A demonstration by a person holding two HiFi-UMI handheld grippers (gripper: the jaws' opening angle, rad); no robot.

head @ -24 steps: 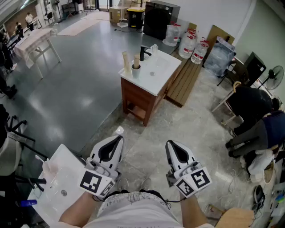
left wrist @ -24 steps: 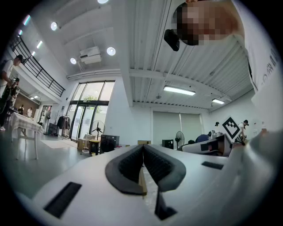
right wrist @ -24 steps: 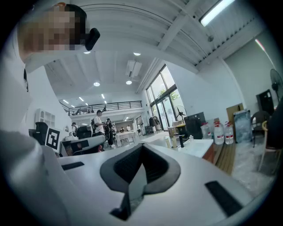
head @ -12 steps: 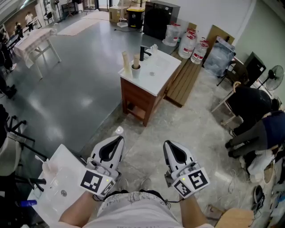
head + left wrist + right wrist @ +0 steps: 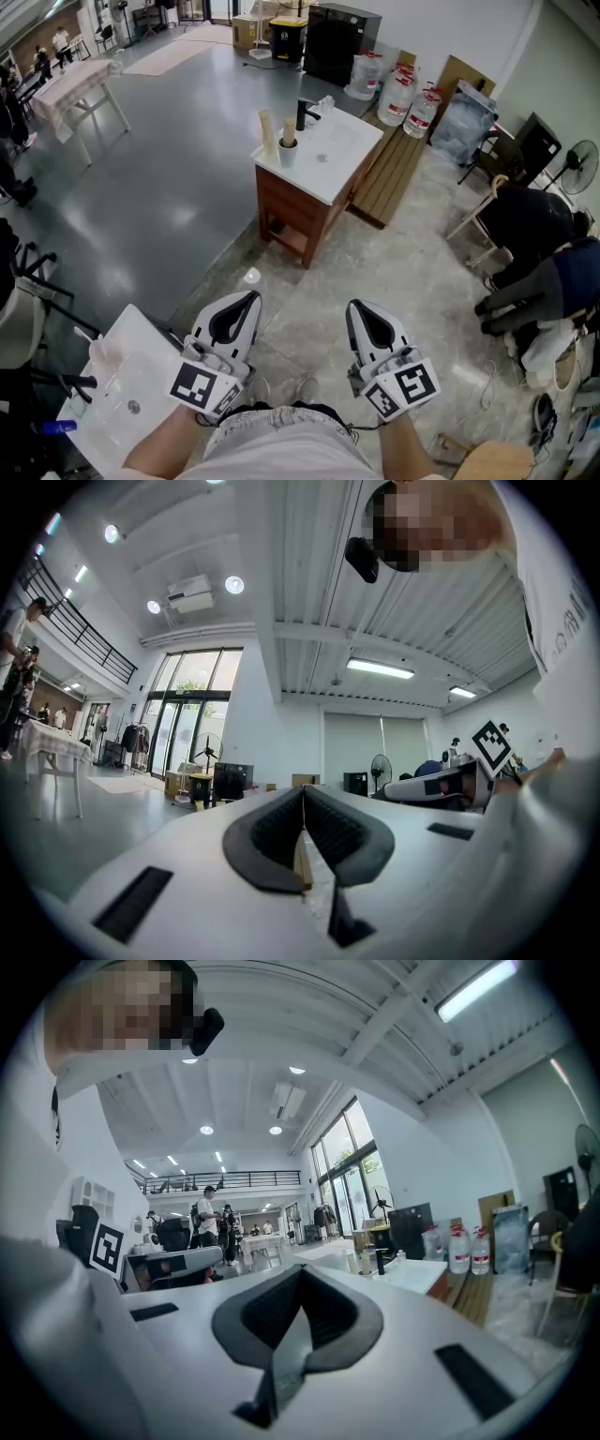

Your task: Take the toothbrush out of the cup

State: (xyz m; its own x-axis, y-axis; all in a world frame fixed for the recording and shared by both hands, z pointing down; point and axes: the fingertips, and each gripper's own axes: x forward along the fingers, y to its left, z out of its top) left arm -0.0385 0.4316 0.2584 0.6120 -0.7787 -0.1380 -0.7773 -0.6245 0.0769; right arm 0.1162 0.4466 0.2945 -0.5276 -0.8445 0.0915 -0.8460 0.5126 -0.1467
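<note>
- Left white claw (image 5: 246,298) and right white claw (image 5: 360,307): two, both pressed closed, gripping nothing.
- One beige toothbrush (image 5: 289,132), upright in one small white cup (image 5: 288,155) on white-topped wooden surface (image 5: 349,167), well apart from both.

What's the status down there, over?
Left gripper and right gripper shut, empty. Cup on washstand, far ahead, untouched. Only floor between.
</note>
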